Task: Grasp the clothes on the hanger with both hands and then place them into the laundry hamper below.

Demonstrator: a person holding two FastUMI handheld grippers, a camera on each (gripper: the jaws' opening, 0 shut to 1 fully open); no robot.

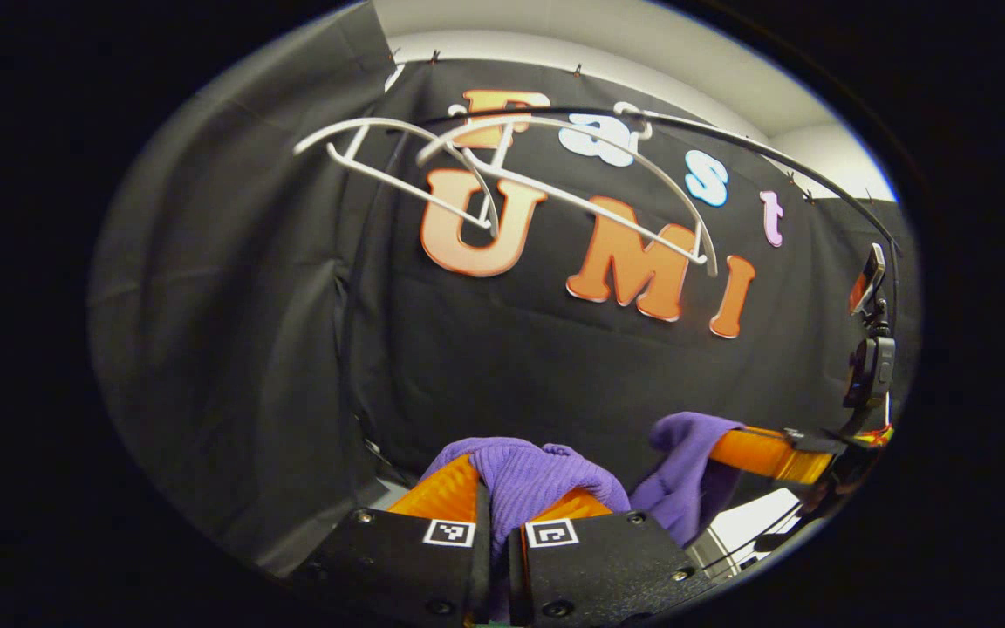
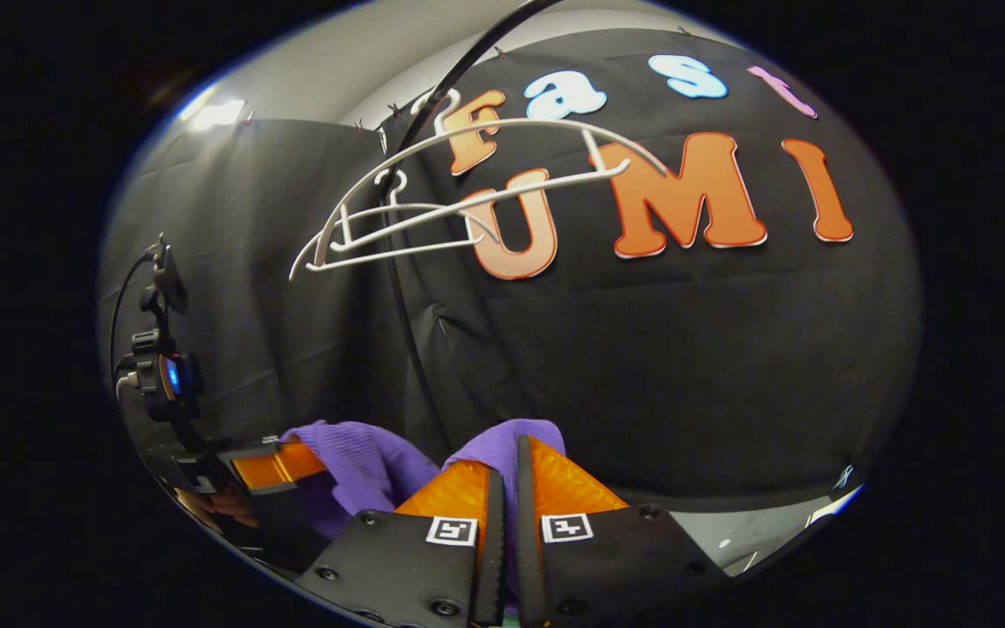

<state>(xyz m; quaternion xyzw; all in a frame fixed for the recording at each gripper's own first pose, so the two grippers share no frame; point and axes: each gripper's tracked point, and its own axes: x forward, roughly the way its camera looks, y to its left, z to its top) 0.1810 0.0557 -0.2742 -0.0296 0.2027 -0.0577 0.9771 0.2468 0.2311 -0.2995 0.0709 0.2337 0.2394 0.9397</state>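
A purple knitted garment [image 1: 537, 475] is bunched between the fingers of my left gripper [image 1: 502, 497], which is shut on it. The same garment stretches right to my right gripper [image 1: 769, 453], where another fold [image 1: 686, 471] hangs from it. In the right gripper view, my right gripper [image 2: 511, 462] is shut on a fold of the purple garment [image 2: 502, 440]. The cloth [image 2: 363, 467] runs left to my left gripper [image 2: 271, 467]. Both grippers hold the garment well below the hangers.
Two bare white hangers [image 1: 502, 170] hang on a thin black rail [image 1: 729, 135] overhead, also seen as hangers [image 2: 433, 209] on the rail [image 2: 459, 70]. Black cloth walls close in behind and to the sides. A pale surface [image 1: 755, 523] shows low on the right.
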